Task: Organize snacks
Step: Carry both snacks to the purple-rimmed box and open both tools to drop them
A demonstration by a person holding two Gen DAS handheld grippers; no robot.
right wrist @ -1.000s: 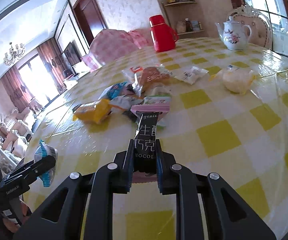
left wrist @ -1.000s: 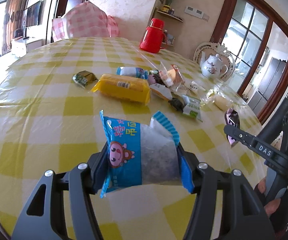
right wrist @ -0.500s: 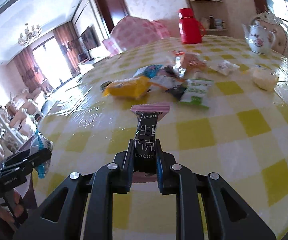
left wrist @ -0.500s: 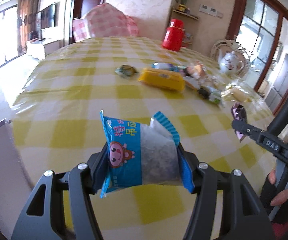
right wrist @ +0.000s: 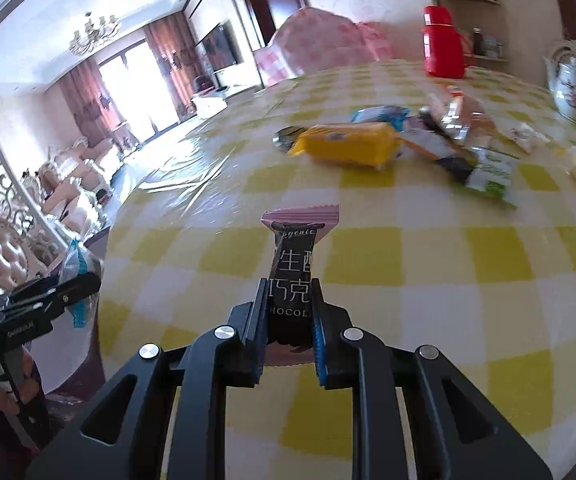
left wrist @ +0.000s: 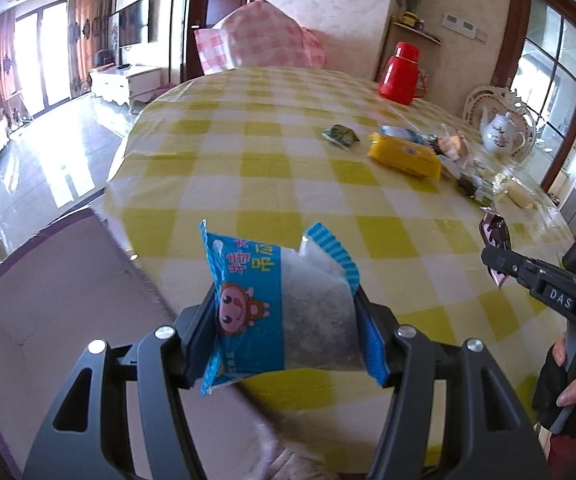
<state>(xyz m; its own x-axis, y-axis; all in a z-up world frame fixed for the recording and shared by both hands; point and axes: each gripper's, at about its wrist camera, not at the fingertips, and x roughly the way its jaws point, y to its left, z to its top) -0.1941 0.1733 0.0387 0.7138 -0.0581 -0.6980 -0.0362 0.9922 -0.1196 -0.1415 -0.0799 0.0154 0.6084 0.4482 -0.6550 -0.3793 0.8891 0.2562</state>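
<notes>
My left gripper [left wrist: 284, 332] is shut on a blue snack packet [left wrist: 284, 300] with a pink cartoon face, held above the table's near-left edge. My right gripper [right wrist: 289, 312] is shut on a black chocolate bar wrapper [right wrist: 293, 264] with pink ends, over the yellow checked tablecloth [right wrist: 367, 248]. The right gripper [left wrist: 499, 264] with its wrapper shows at the right of the left wrist view. In the right wrist view, the left gripper [right wrist: 76, 284] shows at the far left. A pile of snacks lies farther on: a yellow packet [left wrist: 405, 156], a green one [left wrist: 341, 136].
An open purple-edged box [left wrist: 48, 300] sits low beside the table's left edge. A red flask [left wrist: 401, 74] and a white teapot [left wrist: 501, 134] stand at the far side. A pink checked chair back [left wrist: 260, 44] is behind the table. A gloved hand [left wrist: 567, 392] holds the right gripper.
Both grippers have drawn back and to the left from the snack pile, still holding their packets. The table's left edge and the box have come into view.
</notes>
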